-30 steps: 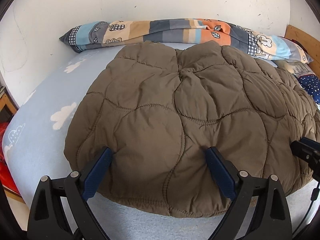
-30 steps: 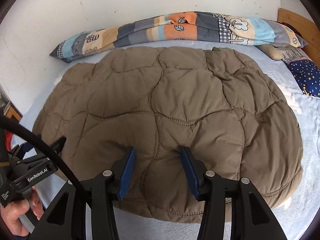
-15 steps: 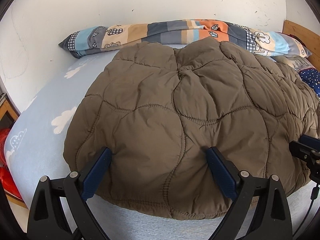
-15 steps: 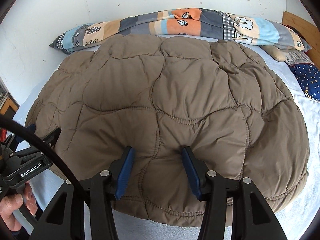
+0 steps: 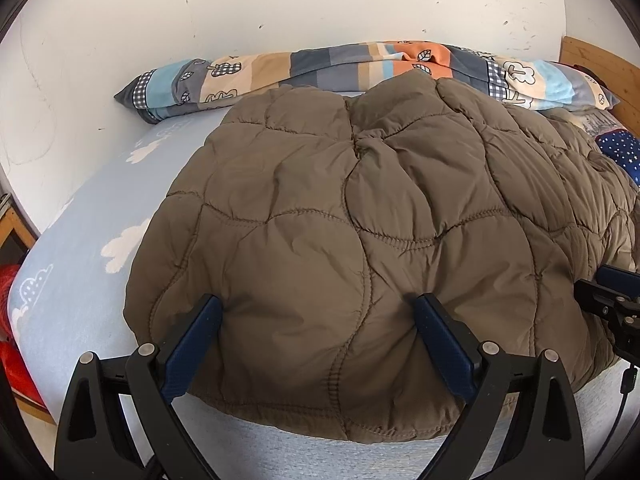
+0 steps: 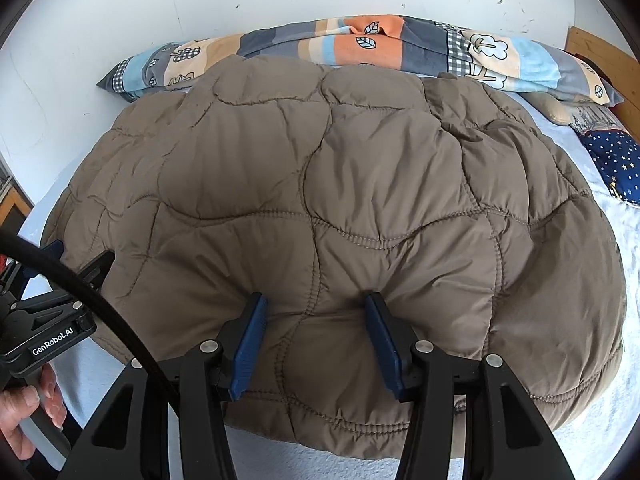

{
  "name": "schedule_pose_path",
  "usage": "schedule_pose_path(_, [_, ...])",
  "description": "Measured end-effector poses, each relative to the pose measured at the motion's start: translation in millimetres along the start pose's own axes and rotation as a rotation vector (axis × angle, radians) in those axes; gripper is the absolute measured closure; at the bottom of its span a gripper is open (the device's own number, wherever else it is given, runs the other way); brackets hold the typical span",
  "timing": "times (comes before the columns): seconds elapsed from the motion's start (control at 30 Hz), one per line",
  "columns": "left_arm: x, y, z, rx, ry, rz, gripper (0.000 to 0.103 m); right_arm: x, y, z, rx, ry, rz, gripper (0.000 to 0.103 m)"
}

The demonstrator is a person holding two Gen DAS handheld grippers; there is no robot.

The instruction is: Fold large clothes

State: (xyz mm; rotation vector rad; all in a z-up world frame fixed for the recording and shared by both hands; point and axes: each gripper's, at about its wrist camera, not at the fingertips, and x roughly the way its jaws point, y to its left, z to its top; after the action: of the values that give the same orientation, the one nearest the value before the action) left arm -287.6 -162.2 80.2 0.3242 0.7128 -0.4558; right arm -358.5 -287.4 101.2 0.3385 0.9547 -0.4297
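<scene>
A large brown quilted jacket point(image 5: 360, 232) lies spread on the bed; it also fills the right wrist view point(image 6: 340, 200). My left gripper point(image 5: 318, 320) is open wide, its blue pads pressed on the jacket's near left part above the hem. My right gripper point(image 6: 314, 320) is open, narrower, with a puffed fold of the jacket's near edge bulging between its pads. The right gripper's tip shows at the left wrist view's right edge point(image 5: 608, 300); the left gripper body shows in the right wrist view point(image 6: 44, 320).
The bed has a light blue cloud-print sheet point(image 5: 88, 240). A rolled patchwork quilt point(image 6: 360, 44) lies along the white wall. A navy star pillow point(image 6: 612, 160) and a wooden headboard point(image 6: 600, 64) are at the right. A red object point(image 5: 10, 320) sits beside the bed's left edge.
Both grippers have moved forward and lower onto the jacket's near edge, so it looms larger. The jaw openings have not visibly changed.
</scene>
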Motion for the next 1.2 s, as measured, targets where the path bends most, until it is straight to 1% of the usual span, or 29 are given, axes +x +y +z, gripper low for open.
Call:
schedule_pose_path(0.33, [-0.3,1.2,-4.7,0.013,-0.020,-0.014,0.005,-0.9,2.9,-3.5,-0.020,-0.009,0.000,0.048])
schedule_pose_path(0.47, [-0.1,7.6,-3.9,0.011,-0.008,-0.047,0.005,-10.3,2.4,-6.5,-0.017,-0.031,0.017,0.048])
schedule_pose_path(0.57, [-4.0,16.4,-0.1,0.000,0.006,-0.092,0.005,-29.5,-9.3,-7.1,0.044,-0.054,0.055,0.047])
schedule_pose_path(0.63, [-8.1,23.6,4.2,-0.020,0.008,-0.115,0.005,-48.3,-25.1,-8.1,0.111,-0.094,0.058,0.038])
schedule_pose_path(0.67, [-10.8,28.1,6.7,-0.034,0.004,-0.112,0.005,-57.0,-34.1,-8.7,0.137,-0.117,0.041,0.038])
schedule_pose_path(0.73, [-17.7,35.2,11.2,-0.054,-0.031,-0.096,0.005,-74.8,-57.0,-9.3,0.201,-0.165,-0.020,0.035])
schedule_pose_path(0.8, [-16.2,43.3,16.0,-0.080,-0.031,-0.076,0.005,-86.7,-80.0,-11.0,0.269,-0.191,-0.042,0.032])
schedule_pose_path(0.87, [-1.6,51.6,17.0,-0.114,0.025,-0.079,0.006,-88.4,-104.8,-16.3,0.345,-0.167,-0.099,0.032])
schedule_pose_path(0.9, [6.4,52.7,16.5,-0.118,0.056,-0.086,0.005,-85.7,-113.5,-19.3,0.379,-0.149,-0.104,0.032])
schedule_pose_path(0.97, [14.6,51.4,14.4,-0.112,0.082,-0.090,0.004,-71.2,-128.0,-24.5,0.446,-0.082,-0.054,0.032])
schedule_pose_path(1.0, [16.9,51.0,14.8,-0.113,0.087,-0.092,0.003,-65.4,-128.1,-24.7,0.445,-0.058,-0.052,0.032])
schedule_pose_path(1.1, [24.9,57.8,15.1,-0.139,0.117,-0.139,0.001,-50.3,-114.3,-20.7,0.352,-0.005,-0.101,0.025])
schedule_pose_path(1.17, [26.4,65.7,13.3,-0.164,0.129,-0.178,0.001,-45.1,-111.4,-19.5,0.328,0.007,-0.120,0.022])
schedule_pose_path(1.2, [22.0,69.0,14.4,-0.168,0.116,-0.189,0.001,-44.0,-111.9,-19.7,0.328,0.011,-0.121,0.022])
